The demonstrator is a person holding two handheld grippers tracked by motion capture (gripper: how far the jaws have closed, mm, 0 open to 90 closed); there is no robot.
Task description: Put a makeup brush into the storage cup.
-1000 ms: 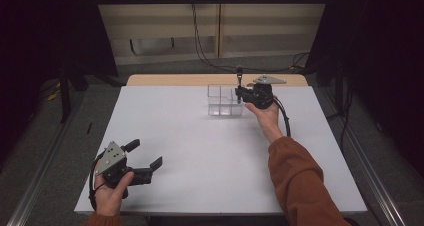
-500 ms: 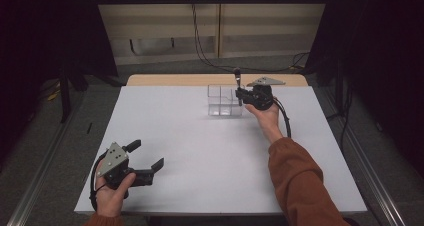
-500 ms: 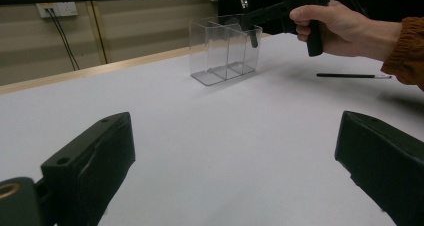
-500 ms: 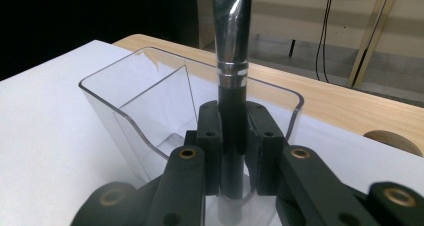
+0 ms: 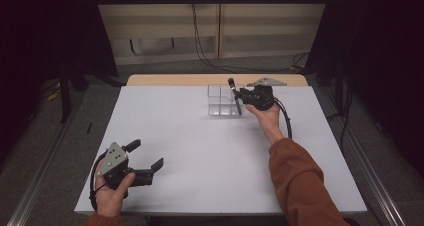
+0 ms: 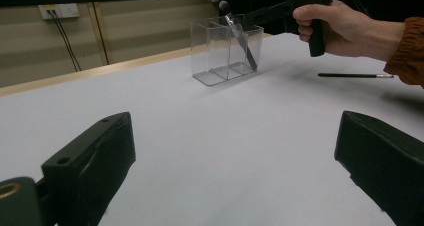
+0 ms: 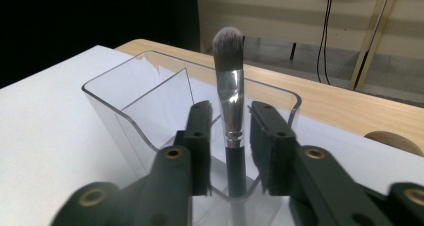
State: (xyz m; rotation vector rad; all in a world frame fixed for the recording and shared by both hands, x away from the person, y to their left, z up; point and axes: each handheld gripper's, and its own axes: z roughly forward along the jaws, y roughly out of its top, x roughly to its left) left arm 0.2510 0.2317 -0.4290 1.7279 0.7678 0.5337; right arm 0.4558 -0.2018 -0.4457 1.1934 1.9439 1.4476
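Placing a makeup brush [image 7: 229,81] into a clear divided holder [image 5: 220,101] near the far edge of the table [image 5: 200,151], right of its middle. Release step in hand: right gripper [image 5: 239,97] at the holder's right end, jaws just been opening, now parted a little with the brush between them and a sliver of gap at each side in the right gripper view, so pads apparently no longer pressing. Brush standing in the end compartment, handle down, leaning against the rim, bristle head up above the wall.

Next move, by judgement: opening a touch wider, then backing straight away from the holder without brushing the handle or nudging the light plastic; a snag could tip the brush out or drag the holder along the table.

Brush: dark slim handle, shiny silver collar, rounded grey-white bristle tip. Seen through the clear wall in the left gripper view as a slanted dark stick [image 6: 240,36].

Left gripper [image 5: 147,158] resting near the near left corner, jaws wide, nothing between them.

A second thin brush [image 6: 355,75] lying flat on the table beyond the right hand [image 6: 330,23], well apart from the holder — likely the next one to fetch.
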